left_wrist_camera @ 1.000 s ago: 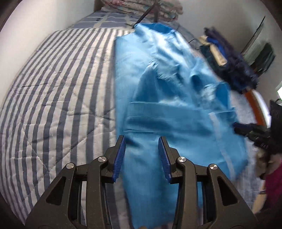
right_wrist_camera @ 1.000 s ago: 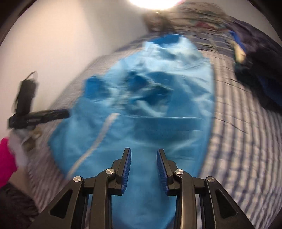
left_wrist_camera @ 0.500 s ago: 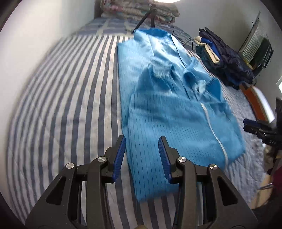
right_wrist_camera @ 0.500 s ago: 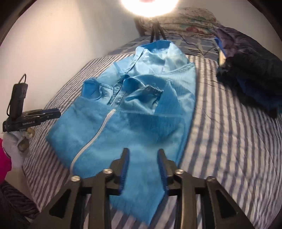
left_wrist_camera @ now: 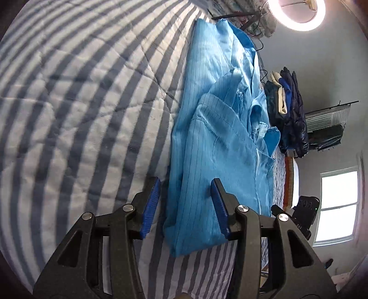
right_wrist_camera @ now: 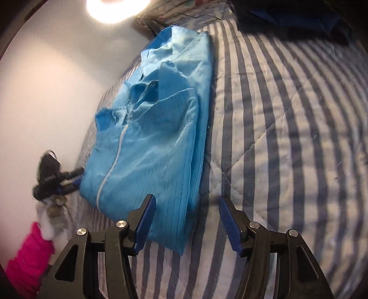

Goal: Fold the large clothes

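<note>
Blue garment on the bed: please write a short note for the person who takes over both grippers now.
Left gripper: open, holds nothing, jaws just opened further, at the near hem's left corner.
Right gripper: open, empty, jaws just widened, at the right corner.
Blue garment lies on the striped quilt, sides and sleeves already folded in.
Left: grasp both hem corners, fold it lengthwise.

We're looking into a home bedroom: a bed (left_wrist_camera: 80,103) is wearing a blue-and-white striped quilt, folded dark clothes (left_wrist_camera: 289,110) are sitting stacked at its far side, a window (left_wrist_camera: 338,207) is letting in daylight, and a ring light (left_wrist_camera: 299,13) is glowing above the headboard end.
</note>
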Tool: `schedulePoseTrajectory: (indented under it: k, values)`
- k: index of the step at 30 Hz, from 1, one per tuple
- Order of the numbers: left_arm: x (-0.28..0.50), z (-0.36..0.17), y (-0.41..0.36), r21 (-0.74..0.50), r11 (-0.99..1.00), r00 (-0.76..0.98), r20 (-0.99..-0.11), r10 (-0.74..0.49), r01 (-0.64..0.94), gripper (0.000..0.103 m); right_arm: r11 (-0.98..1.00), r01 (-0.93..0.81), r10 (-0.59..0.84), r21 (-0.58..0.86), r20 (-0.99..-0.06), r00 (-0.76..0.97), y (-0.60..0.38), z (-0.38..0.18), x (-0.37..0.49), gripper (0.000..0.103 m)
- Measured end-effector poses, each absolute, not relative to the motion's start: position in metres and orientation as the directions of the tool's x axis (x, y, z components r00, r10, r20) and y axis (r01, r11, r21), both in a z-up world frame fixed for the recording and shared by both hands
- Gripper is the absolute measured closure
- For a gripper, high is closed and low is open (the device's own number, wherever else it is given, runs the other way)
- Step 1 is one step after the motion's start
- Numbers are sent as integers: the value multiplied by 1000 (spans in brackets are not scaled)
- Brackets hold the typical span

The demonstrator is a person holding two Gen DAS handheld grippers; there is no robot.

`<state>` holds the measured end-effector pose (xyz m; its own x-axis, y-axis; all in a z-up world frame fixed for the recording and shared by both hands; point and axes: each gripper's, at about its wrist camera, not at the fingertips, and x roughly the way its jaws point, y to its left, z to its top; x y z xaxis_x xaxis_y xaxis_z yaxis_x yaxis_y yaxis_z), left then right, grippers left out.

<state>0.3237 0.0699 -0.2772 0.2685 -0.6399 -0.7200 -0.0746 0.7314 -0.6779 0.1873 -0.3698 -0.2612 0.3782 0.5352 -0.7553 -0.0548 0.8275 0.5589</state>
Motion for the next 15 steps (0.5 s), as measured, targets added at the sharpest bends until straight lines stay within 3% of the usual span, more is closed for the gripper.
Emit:
schedulePoseTrajectory:
  k: [3,4,5,6,9,11,15]
  values:
    - [331,-278,64,-667,742,273,-726,-631,-57,58,762,-55,611,645,-688,392,-376,-269,193,42]
    - [332,-276,61,-647,762,273,-740,-615,-40,62,742,-51,628,668,-667,400,-377,-273,195,47]
    - [334,-276,55,-618,786,272,-760,-591,-20,78,739,-46,630,672,-666,399,-377,-275,198,60]
    - [333,-275,49,-584,812,271,-782,-562,-1,84,749,-42,621,662,-678,393,-375,-277,200,67]
    - [327,-270,37,-516,855,292,-811,-507,52,93,778,-60,597,625,-707,379,-365,-274,208,88]
    - [321,-266,36,-500,864,298,-816,-496,69,95,838,-92,530,537,-763,370,-352,-264,210,95]
    - [307,-261,28,-461,882,285,-836,-468,98,96,870,-127,489,476,-803,341,-341,-250,202,99]
